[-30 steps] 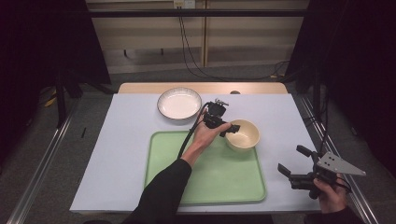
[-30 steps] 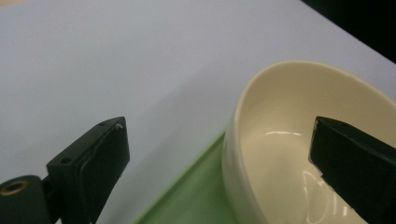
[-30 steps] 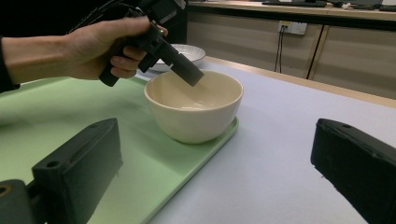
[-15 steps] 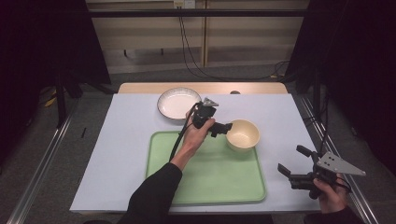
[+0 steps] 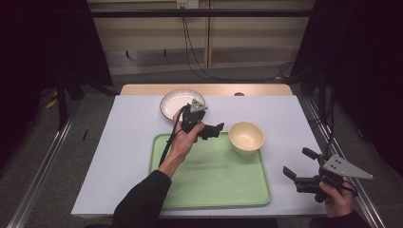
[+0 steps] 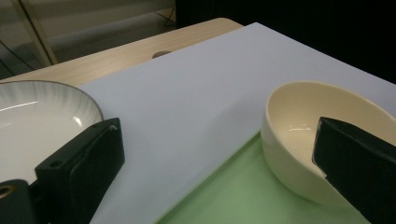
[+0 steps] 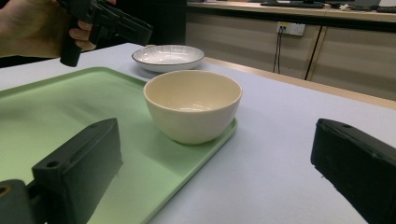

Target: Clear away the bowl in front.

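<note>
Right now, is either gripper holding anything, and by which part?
Nothing is held. The left gripper is open beside the cream bowl, apart from its rim. The right gripper is open off the tray.

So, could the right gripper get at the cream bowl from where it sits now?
Probably yes. The right gripper is open and faces the cream bowl on the green tray's corner, with bare table between. The left gripper is off to the bowl's other side.

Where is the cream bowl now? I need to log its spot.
In the high view, the cream bowl sits on the green tray's far right corner, right of the left gripper.
</note>
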